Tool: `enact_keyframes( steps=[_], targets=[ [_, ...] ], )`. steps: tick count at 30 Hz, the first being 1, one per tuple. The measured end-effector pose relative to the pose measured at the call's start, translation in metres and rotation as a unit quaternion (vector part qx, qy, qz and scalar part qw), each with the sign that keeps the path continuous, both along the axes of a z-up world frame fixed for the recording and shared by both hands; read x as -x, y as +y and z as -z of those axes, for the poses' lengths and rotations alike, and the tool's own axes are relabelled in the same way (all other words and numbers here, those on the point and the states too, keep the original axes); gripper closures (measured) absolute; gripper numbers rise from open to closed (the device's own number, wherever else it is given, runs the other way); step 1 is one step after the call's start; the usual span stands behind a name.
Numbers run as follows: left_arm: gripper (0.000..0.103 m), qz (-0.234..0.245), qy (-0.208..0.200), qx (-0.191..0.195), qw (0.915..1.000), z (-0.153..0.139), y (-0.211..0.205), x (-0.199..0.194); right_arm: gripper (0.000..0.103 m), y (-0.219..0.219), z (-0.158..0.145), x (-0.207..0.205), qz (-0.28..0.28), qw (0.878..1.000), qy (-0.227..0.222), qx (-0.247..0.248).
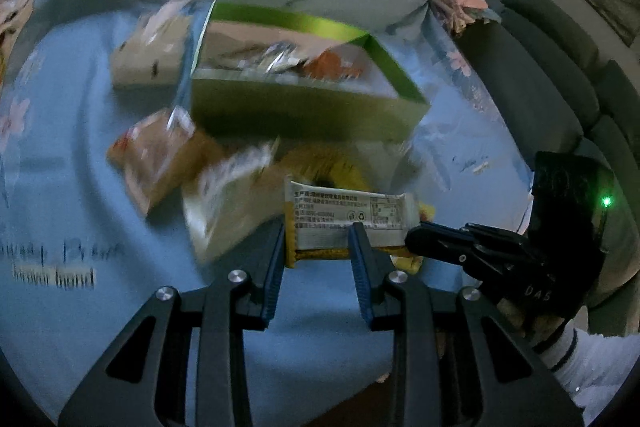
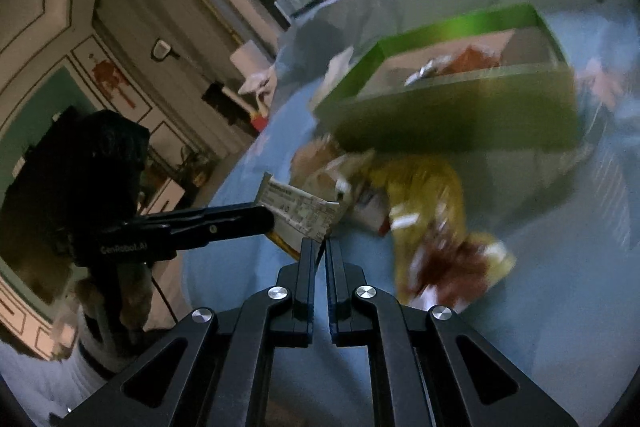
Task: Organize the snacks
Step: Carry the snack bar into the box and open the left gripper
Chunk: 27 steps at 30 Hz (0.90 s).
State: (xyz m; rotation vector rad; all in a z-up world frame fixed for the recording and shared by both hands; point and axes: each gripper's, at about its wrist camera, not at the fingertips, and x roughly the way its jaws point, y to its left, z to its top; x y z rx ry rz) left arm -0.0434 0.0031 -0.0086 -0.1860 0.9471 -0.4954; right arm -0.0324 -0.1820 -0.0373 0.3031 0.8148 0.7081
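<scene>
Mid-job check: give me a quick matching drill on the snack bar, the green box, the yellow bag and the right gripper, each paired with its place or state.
Things:
1. snack bar
2. green box
3. yellow bag
4. right gripper

Places or states:
A. open-topped, wrappers inside
B. shut on the bar's end
C. lying loose on the blue cloth
D. held between both grippers; the left gripper grips its width

Pairs: 1-D, 2-A, 3-C, 4-B
</scene>
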Motion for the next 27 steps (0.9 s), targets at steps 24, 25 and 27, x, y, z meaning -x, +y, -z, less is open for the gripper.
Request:
enact_keyframes(
  steps=[24, 25, 27],
  targets=[
    [0.071, 0.008, -0.034, 0.041, 0.9985, -0.026, -0.034, -0.139, 0.097, -0.027, -0.054, -0.108, 0.055, 0.993, -0.080, 0.068],
    [0.071, 0.006, -0.029, 0.041, 0.9987, -0.022, -0.034, -0.142, 0.097, -0.025, -0.052, -0.110, 0.055, 0.992, -0.080, 0.075],
    [0.071, 0.002, -0.023, 0.040, 0.9990, -0.019, -0.033, -0.146, 0.097, -0.023, -0.047, -0.117, 0.053, 0.992, -0.075, 0.086]
  ],
)
